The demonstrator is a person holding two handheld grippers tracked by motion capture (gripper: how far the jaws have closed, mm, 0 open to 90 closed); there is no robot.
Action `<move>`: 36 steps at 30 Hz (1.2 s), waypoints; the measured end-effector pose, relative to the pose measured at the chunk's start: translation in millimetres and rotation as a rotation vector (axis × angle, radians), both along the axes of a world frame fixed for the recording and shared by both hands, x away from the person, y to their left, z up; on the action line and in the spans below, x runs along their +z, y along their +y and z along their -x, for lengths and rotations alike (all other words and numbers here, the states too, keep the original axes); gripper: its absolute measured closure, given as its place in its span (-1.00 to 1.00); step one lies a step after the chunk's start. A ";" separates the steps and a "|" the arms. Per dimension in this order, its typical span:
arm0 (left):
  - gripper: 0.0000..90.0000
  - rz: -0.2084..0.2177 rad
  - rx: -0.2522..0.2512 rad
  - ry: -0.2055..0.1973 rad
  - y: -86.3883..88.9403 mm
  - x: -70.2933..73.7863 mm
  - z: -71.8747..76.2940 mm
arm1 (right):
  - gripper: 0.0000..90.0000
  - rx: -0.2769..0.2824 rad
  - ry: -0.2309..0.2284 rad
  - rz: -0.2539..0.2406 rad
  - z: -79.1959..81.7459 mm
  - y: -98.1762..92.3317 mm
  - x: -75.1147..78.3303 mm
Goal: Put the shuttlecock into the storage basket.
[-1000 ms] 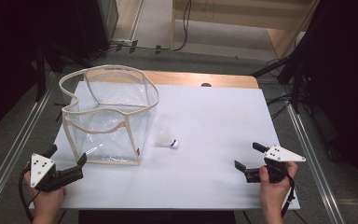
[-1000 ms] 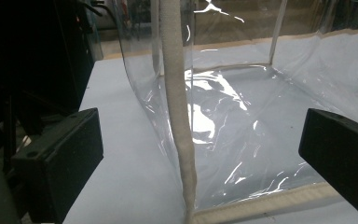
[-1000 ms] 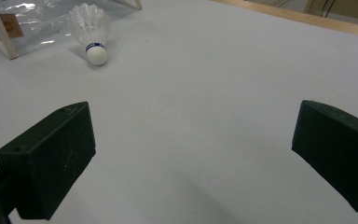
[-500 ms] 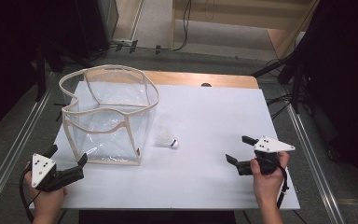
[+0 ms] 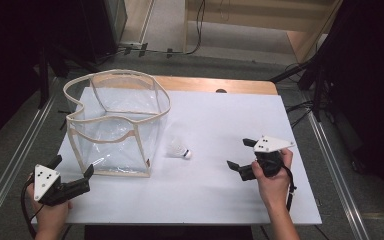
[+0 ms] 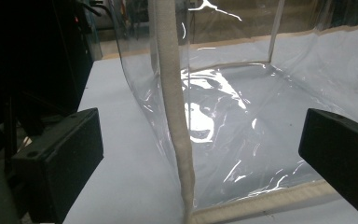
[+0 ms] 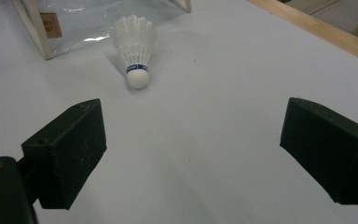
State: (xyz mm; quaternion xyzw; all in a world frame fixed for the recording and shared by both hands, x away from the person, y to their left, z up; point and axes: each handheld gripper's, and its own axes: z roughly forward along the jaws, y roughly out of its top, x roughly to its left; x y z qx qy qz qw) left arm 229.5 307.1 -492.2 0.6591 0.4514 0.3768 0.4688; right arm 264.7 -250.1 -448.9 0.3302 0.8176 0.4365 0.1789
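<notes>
One white feather shuttlecock with a blue-banded cork tip (image 7: pixel 134 49) lies on its side on the white bench (image 5: pixel 230 125), just beside the one clear plastic bag with cream fabric trim (image 5: pixel 117 125). Right claw (image 5: pixel 241 156) released, jaws wide, aimed at it but well apart. Left claw (image 5: pixel 70 169) released too, near the bag's front corner. Likely risks: the light shuttlecock rolling off a jaw nudge — feathers crushed — or the floppy bag collapsing.

Black blocky claw (image 5: pixel 240 154), grey dotted triangular plate (image 5: pixel 270 144), seemingly bare forearms
</notes>
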 end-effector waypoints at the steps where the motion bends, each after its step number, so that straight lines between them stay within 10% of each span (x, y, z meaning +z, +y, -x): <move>1: -1.00 0.000 0.000 0.000 -0.1 0.0 0.0 | -0.89 0.009 0.000 0.004 -2.3 2.5 0.8; 36: -1.00 -0.006 -0.021 -0.002 -0.5 -0.2 0.4 | -0.89 0.181 0.082 0.182 -55.4 83.2 10.7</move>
